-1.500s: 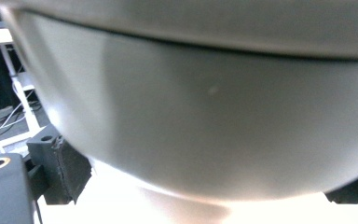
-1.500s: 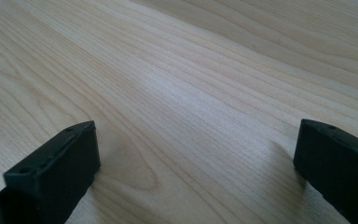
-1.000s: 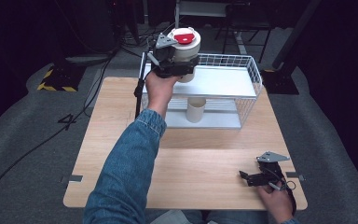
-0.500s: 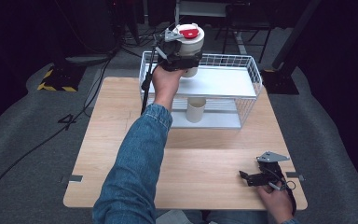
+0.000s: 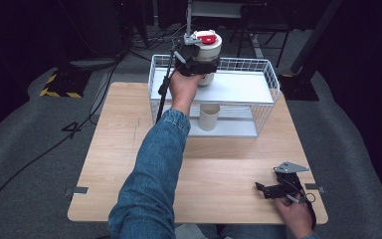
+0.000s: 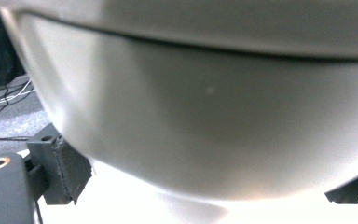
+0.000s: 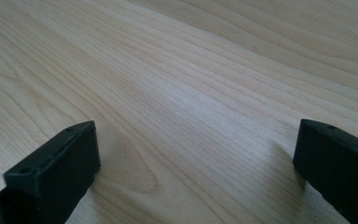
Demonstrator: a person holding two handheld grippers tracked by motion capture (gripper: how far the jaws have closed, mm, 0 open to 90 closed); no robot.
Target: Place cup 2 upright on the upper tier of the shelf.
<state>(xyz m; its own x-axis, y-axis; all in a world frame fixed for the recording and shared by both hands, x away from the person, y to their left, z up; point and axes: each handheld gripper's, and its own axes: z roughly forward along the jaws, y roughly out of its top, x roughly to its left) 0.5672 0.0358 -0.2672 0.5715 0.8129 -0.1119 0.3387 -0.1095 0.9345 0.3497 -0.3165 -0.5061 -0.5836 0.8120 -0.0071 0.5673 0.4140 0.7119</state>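
Note:
A cream canister (image 5: 209, 49) with a red patch on its lid is held over the left part of the top shelf of a white wire rack (image 5: 243, 88). My left gripper (image 5: 198, 63) is shut on it from the near side. In the left gripper view the canister's rounded body (image 6: 205, 107) bulges between the two jaws, and my left gripper (image 6: 205, 189) grips its lower part. Whether its base touches the shelf I cannot tell. My right gripper (image 5: 270, 189) lies on the table near the front right corner, and my right gripper (image 7: 196, 172) is open over bare wood.
A beige cup (image 5: 209, 117) stands on the rack's lower shelf, under the canister. The wooden table (image 5: 114, 149) ends just in front of the right hand. A black cable (image 5: 163, 94) hangs from the left gripper beside the rack's left wall. Dark stands and cables lie behind the table.
The left arm has carried the canister farther away and to the right, from the rack's front left corner to over the top shelf. The right gripper has stayed still.

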